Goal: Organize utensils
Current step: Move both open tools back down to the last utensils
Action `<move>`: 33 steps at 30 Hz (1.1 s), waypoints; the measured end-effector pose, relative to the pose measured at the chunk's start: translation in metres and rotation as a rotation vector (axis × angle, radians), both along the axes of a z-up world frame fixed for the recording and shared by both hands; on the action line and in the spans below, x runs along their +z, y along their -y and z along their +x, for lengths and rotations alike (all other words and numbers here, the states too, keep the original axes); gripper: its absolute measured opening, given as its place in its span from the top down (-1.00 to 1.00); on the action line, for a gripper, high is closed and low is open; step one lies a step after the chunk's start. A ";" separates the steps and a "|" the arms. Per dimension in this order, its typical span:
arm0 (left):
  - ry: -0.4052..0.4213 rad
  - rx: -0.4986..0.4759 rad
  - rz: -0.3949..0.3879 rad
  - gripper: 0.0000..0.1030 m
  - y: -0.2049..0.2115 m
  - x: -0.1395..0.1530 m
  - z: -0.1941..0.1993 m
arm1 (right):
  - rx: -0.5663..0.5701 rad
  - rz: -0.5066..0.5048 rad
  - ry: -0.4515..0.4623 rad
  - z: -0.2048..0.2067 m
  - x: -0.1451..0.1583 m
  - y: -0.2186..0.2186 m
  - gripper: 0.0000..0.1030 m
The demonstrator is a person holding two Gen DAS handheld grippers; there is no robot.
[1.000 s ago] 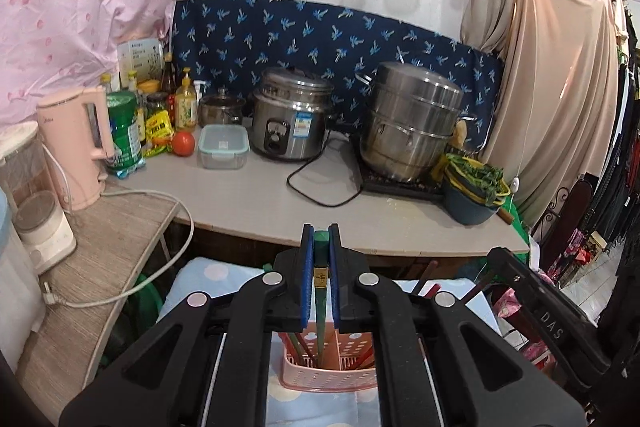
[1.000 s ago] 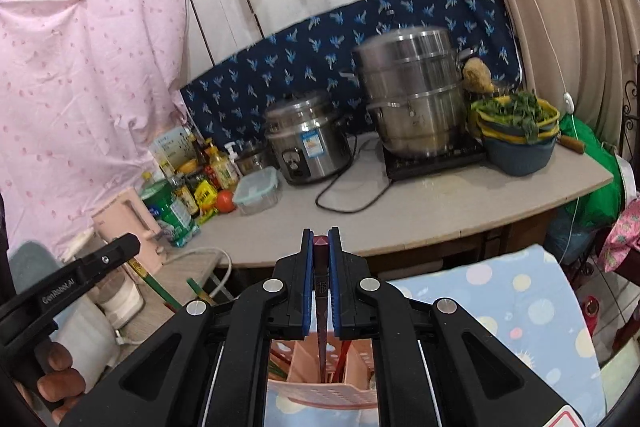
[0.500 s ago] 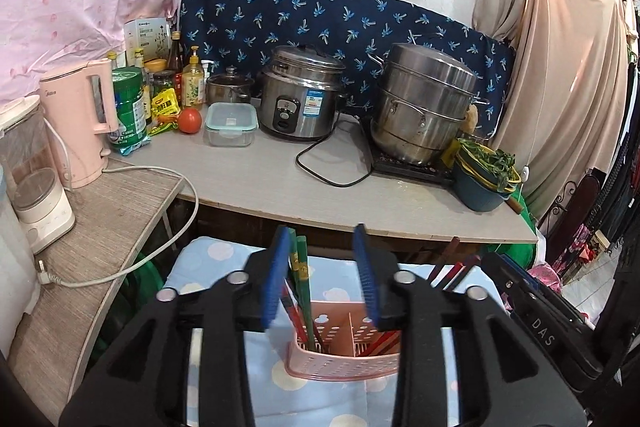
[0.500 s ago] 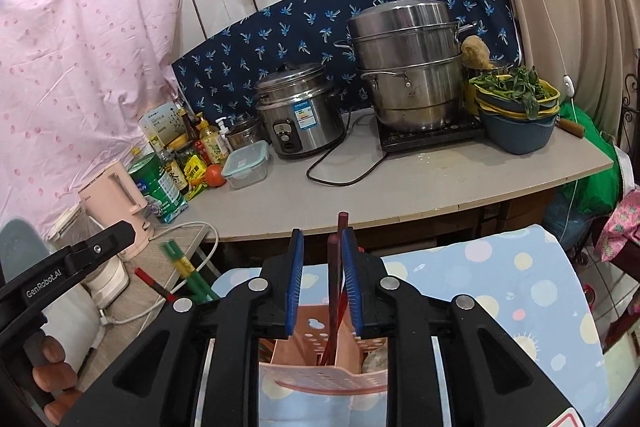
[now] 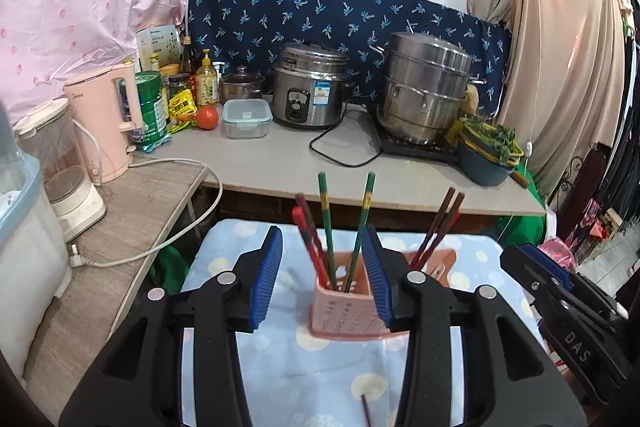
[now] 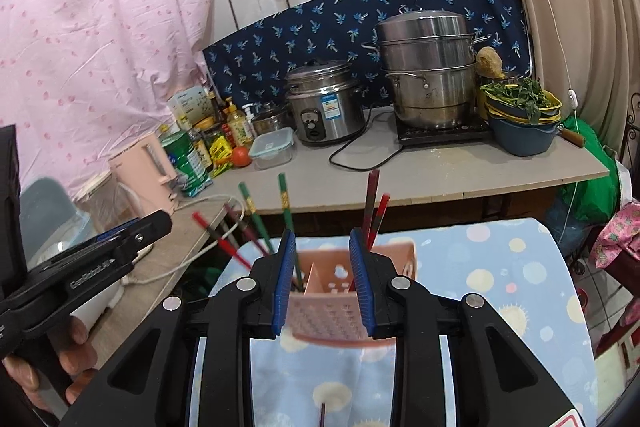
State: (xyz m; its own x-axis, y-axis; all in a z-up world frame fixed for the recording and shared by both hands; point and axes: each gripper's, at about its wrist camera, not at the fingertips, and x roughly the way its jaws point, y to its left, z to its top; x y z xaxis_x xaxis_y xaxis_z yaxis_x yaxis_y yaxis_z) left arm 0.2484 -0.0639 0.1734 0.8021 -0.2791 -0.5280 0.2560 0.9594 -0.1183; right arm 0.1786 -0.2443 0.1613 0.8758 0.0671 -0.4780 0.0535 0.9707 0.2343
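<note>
Grippers [image 5: 325, 277] back, chopsticks [image 5: 327, 227] between.

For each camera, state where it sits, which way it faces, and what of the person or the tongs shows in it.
Left wrist: sits on the left tongs, looking forward and down at the pink holder and counter; right tongs at the right edge.
Right wrist: sits on the right tongs, same direction; left tongs and hand at lower left.
Shared: holder, green chopsticks, rice cooker, blue cloth. Both tongs are opening, gripping nothing.
</note>
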 end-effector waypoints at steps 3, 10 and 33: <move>0.005 0.019 0.049 0.21 -0.001 -0.007 -0.018 | 0.013 -0.022 -0.018 -0.018 -0.007 -0.010 0.45; -0.023 0.033 0.118 0.21 -0.006 -0.028 -0.056 | 0.023 -0.054 -0.068 -0.058 -0.030 -0.027 0.45; -0.285 0.047 0.183 0.21 -0.043 -0.157 -0.146 | 0.053 -0.064 -0.354 -0.172 -0.171 -0.059 0.45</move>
